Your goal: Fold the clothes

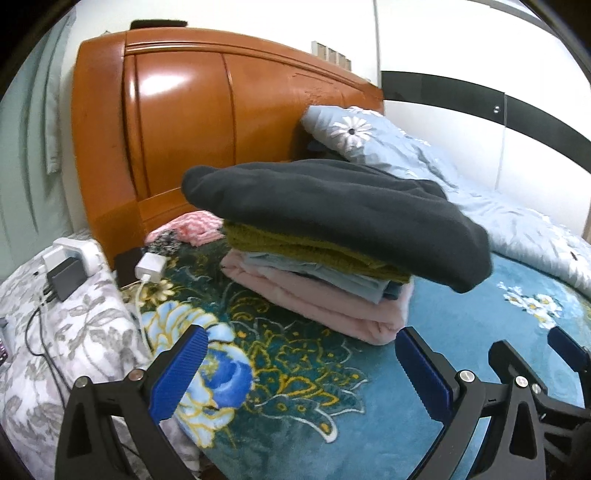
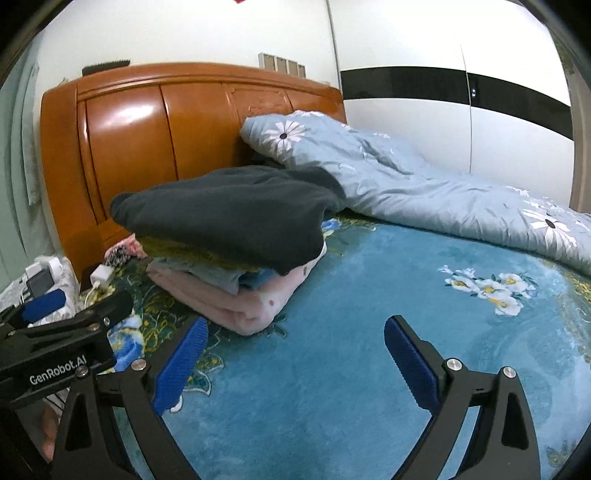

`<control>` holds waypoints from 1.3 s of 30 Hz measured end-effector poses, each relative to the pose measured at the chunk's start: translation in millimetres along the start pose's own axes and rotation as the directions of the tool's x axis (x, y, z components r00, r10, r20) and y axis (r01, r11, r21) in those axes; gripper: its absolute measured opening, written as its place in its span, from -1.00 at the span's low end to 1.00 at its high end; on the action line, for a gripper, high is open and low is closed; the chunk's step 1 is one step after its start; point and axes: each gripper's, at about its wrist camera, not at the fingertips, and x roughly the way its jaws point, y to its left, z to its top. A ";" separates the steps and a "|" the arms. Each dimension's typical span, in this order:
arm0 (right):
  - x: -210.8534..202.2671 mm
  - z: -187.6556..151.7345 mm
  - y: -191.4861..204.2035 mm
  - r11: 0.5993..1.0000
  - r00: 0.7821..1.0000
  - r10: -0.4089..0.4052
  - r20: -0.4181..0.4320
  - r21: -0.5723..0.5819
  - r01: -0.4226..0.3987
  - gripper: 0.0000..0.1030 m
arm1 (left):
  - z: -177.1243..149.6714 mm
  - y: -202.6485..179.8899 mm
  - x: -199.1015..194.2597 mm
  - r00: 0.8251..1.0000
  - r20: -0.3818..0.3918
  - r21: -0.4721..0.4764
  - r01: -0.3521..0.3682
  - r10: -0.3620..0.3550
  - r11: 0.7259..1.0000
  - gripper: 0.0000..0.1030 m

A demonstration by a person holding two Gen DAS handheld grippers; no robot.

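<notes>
Both the left tool (image 1: 301, 365) and the right tool (image 2: 295, 356) hang side by side with fingers spread wide and nothing between them, low over bare teal blanket (image 2: 332, 406). Just ahead sits the stack of folded clothes (image 1: 325, 266), its dark grey top garment (image 2: 229, 214) overhanging. A light-blue quilt (image 2: 424, 184) borders the right, a charger (image 1: 149, 267) the left, and the wooden headboard (image 1: 184, 122) stands behind.

At your twelve o'clock stands a glossy orange wooden headboard (image 1: 207, 122) against a white wall (image 2: 192, 33); at two o'clock, a white wardrobe (image 2: 517, 129) with a black band.
</notes>
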 end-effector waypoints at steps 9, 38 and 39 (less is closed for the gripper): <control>-0.2 -1.7 1.9 1.000 1.000 0.026 -0.008 -0.003 -0.026 0.88 | -2.1 0.4 0.6 1.000 0.001 0.005 -0.005 0.005 1.000 1.00; 5.2 -3.9 5.4 0.999 0.999 0.026 -0.036 -0.024 -0.027 0.88 | -6.5 1.3 8.1 1.000 -0.018 0.000 -0.010 0.010 1.000 1.00; 5.3 -4.0 5.4 0.999 0.999 0.027 -0.037 -0.024 -0.028 0.88 | -6.7 1.6 8.2 1.000 -0.020 0.000 -0.009 0.009 1.000 1.00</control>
